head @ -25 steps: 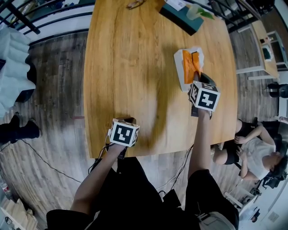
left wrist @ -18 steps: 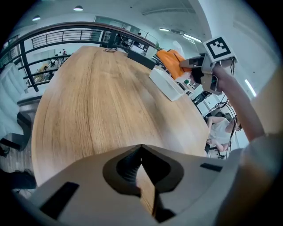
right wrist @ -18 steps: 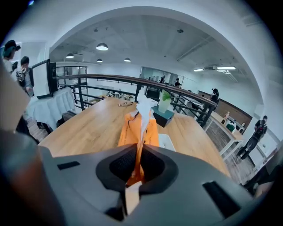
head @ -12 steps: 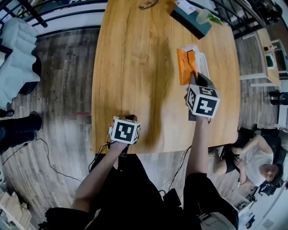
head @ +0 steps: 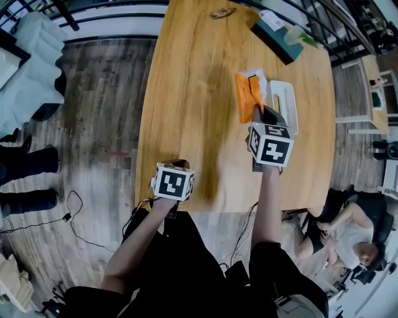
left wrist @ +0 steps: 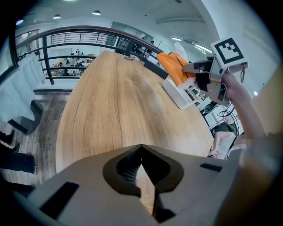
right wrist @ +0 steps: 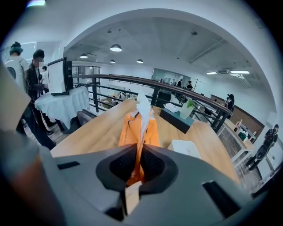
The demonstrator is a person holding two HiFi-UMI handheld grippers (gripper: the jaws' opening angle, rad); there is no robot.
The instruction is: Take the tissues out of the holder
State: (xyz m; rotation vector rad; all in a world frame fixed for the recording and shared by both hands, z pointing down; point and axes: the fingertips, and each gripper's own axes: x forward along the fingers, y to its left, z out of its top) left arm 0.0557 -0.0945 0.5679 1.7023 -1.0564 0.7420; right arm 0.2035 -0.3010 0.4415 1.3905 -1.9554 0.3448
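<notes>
Tissues (head: 247,98), in an orange soft pack, hang from the right gripper (head: 259,115), whose jaws are clamped on the pack's near edge. In the right gripper view a white sheet (right wrist: 143,107) stands out of the pack's far end. The white holder (head: 284,103) lies on the surface just beside the pack, on its right. Its long opening faces up and looks empty, and the pack does not seem to touch it.

By my reading the main step is done, since the tissues are out of the holder and held above the wood. What seems left is to set the pack down on a bare part of the surface and let go. The left gripper (head: 176,166) sits at the near edge of the surface, well apart from the holder, with its jaws together and nothing between them, so it appears to have no part in this.

The surface (head: 186,93) is a long table of pale wood with rounded corners, mostly bare. A dark teal box (head: 275,38) with a small green plant on it rests at the far right corner, and a small brown thing (head: 222,12) lies near the far edge. Around it is grey-brown plank flooring and a dark railing (left wrist: 66,37). Beyond that is a bright open office with ceiling lights, and people stand and sit off to the sides
</notes>
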